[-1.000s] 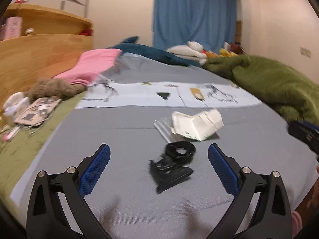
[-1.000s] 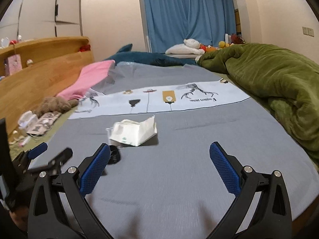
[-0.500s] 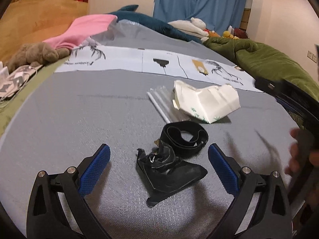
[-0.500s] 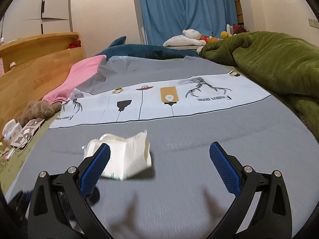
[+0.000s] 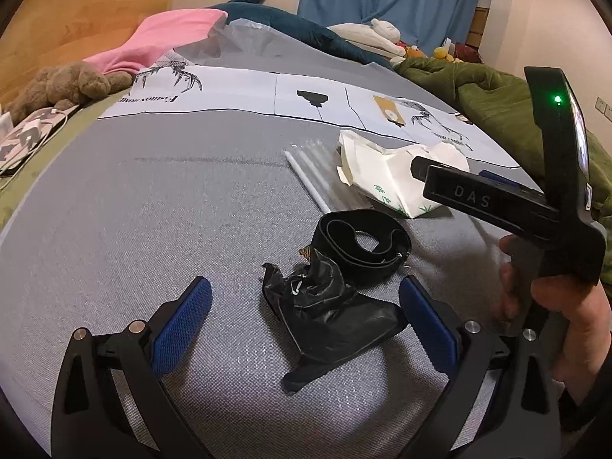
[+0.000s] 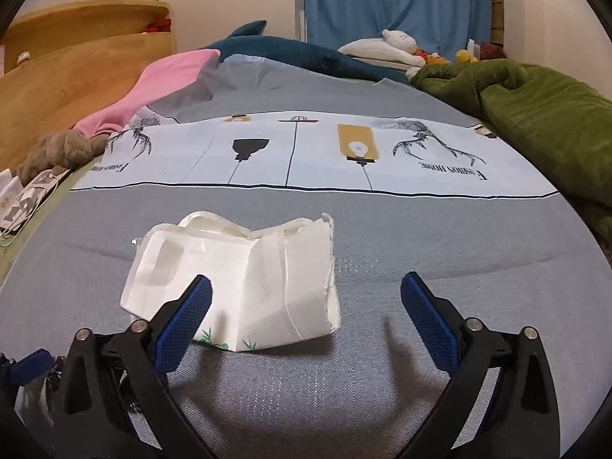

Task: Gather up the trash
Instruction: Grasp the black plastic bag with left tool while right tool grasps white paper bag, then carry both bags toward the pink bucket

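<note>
Trash lies on the grey bedspread [image 6: 420, 229]: the right gripper [image 6: 306, 317], its jaws just narrowing yet open and empty, should straddle the white paper bag [image 6: 244, 287] squarely. Left gripper [image 5: 304, 321] gapes around the black bag [image 5: 329, 313].

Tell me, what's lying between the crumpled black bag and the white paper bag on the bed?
A coiled black strap lies between the black bag and the white paper bag, shown in the left wrist view.
</note>
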